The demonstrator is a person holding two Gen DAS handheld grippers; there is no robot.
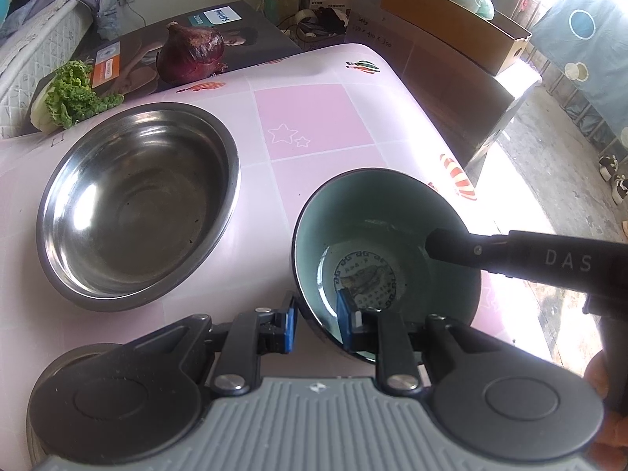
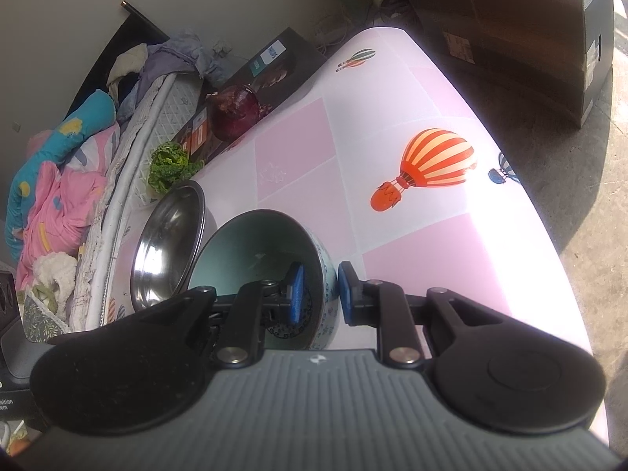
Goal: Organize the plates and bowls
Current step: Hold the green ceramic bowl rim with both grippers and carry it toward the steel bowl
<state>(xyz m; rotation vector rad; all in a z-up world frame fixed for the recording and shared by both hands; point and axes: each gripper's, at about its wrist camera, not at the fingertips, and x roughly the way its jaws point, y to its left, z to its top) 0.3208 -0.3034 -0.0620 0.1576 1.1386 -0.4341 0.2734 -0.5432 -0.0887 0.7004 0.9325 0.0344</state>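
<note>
Both tools are straddling the ceramic bowl (image 1: 386, 251) rim: left tool (image 1: 318, 324) and right tool (image 2: 320, 294) spread, not pinching. Glazed wall is looking slippery, fragile; grip the rim.

2 close wrist views sharing bowl (image 1: 386, 251)

So the right gripper (image 2: 318, 294) has its blue pads straddling the right wall of the green ceramic bowl (image 2: 255, 247), one pad inside and one outside, with a small gap showing on the outer side. The stainless steel bowl (image 2: 168, 247) sits just beside it at about 9 o'clock. Lettuce (image 2: 168, 167) and a red onion (image 2: 234, 112) are further out around 11, on the pink balloon-print tablecloth (image 2: 392, 235).
</note>
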